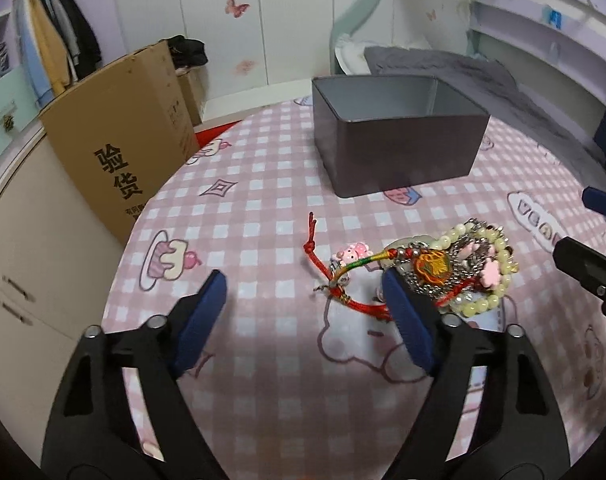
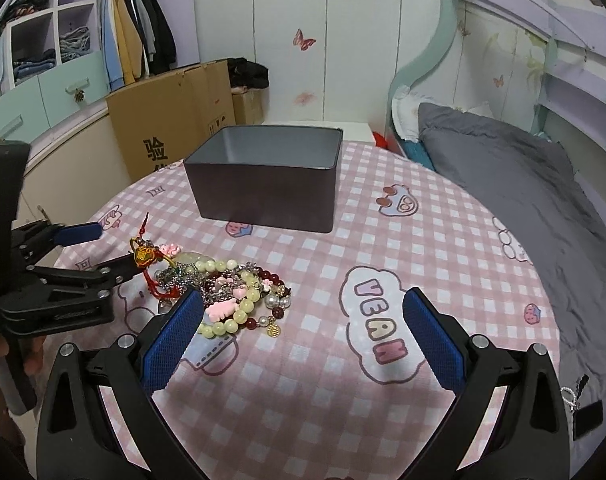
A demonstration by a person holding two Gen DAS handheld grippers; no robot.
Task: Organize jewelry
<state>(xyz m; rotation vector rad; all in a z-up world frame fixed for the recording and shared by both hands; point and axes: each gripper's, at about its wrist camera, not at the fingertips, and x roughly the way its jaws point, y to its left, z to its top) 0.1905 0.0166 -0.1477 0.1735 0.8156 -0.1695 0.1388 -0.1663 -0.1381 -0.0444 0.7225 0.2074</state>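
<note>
Blue-padded, our left gripper (image 1: 303, 300) and right gripper (image 2: 303, 320) both stand spread wide, holding nothing, flanking the jewelry pile (image 2: 227, 292) that lies tangled on the pink checked tablecloth (image 2: 383, 264), with the dark open tin box (image 2: 263, 196) farther back.

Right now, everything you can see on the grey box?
The grey box is a rectangular, open-topped tin with rounded corners, looks like metal: dark matte outside, paler grey inside. No lid in view. What shows of the inside looks empty. It stands upright on the pink checked tablecloth, behind the jewelry pile; nothing else touches it.
</note>
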